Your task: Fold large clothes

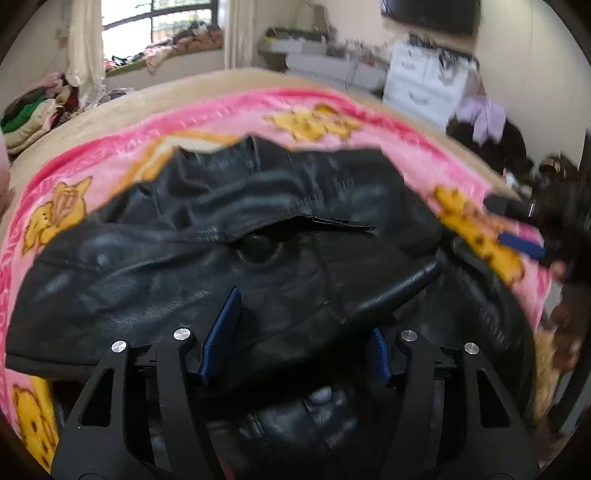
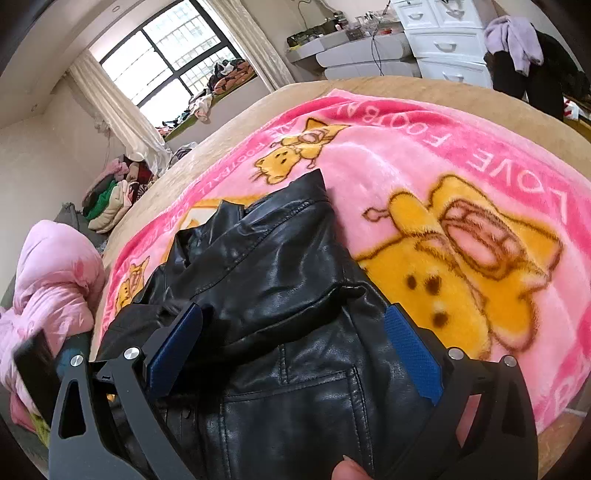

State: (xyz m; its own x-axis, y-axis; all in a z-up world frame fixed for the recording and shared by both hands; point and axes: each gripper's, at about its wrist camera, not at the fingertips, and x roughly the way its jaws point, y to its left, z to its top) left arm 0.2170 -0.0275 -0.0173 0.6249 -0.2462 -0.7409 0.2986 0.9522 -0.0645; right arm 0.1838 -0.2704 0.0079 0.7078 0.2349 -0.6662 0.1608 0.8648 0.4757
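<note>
Right wrist: black leather jacket [image 2: 280, 280] lies between hand-held gripper [image 2: 295, 350] fingers.

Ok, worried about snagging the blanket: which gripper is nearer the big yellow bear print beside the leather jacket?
Right. The right gripper is at the leather jacket's edge, one finger beside the bear print; the left gripper is over the jacket's middle, farther off.

Left wrist camera: sits just behind the left gripper [image 1: 295, 332], tilted down, close over the black leather jacket [image 1: 229, 258]; far side takes in the window [image 1: 159, 26] and white drawers [image 1: 424, 85].

Right wrist camera: behind the right gripper [image 2: 295, 343], also angled down and close, horizon rolled.

Shared: jacket, pink blanket [image 2: 424, 155], window, drawers. Right gripper shows at the left view's right edge.
</note>
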